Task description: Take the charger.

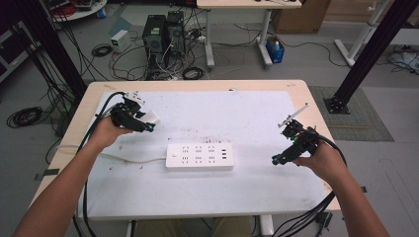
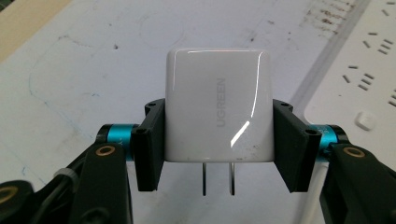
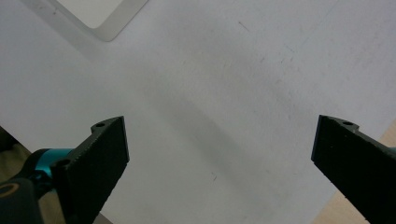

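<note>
A white UGREEN charger (image 2: pixel 218 105) with two metal prongs pointing back toward the camera is clamped between the jaws of my left gripper (image 2: pixel 218 144). From above, that left gripper (image 1: pixel 141 121) holds the charger (image 1: pixel 150 117) over the left part of the white mat. A white power strip (image 1: pixel 199 156) with several sockets lies in the middle of the mat; its edge (image 2: pixel 364 88) lies to the right of the charger. My right gripper (image 1: pixel 277 159) hovers over the mat's right side, and its jaws (image 3: pixel 219 158) stand wide apart with nothing between them.
The strip's white cord (image 1: pixel 129 159) runs left across the mat (image 1: pixel 247 118) toward the table edge. A corner of the strip (image 3: pixel 100 16) lies ahead of the right gripper. Black cables trail off both grippers. Computers and cable coils sit on the floor beyond the table.
</note>
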Available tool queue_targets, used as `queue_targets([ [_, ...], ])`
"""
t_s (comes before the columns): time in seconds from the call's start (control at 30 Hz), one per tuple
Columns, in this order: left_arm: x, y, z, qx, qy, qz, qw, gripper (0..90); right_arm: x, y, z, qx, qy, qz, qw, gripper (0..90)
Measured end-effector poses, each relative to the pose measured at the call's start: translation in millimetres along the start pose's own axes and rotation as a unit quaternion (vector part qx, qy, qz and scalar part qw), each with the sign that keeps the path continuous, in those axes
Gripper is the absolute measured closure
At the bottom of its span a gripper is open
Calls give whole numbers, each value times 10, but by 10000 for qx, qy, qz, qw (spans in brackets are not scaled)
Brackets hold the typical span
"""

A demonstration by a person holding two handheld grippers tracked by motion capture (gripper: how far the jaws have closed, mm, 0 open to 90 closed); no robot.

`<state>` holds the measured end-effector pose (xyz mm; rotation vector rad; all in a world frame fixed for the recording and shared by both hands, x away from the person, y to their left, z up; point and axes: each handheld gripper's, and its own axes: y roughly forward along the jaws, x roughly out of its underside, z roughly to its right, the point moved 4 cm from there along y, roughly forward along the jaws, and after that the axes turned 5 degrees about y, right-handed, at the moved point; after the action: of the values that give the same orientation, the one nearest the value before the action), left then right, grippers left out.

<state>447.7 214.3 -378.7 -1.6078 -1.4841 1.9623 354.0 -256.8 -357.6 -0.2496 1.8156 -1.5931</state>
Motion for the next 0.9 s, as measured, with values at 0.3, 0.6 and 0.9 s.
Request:
queue_targets([
  [0.3,-41,-316,346,188,241,55,9995,427,3,-39,-90,-21,-15,93,10000,34],
  [0.6,-51,-577,710,293,431,120,9986,426,-33,-86,-213,-65,-129,249,9996,34],
  [0.9,-97,-565,941,443,609,125,9971,427,-51,-70,-303,-79,-195,268,9994,33],
])
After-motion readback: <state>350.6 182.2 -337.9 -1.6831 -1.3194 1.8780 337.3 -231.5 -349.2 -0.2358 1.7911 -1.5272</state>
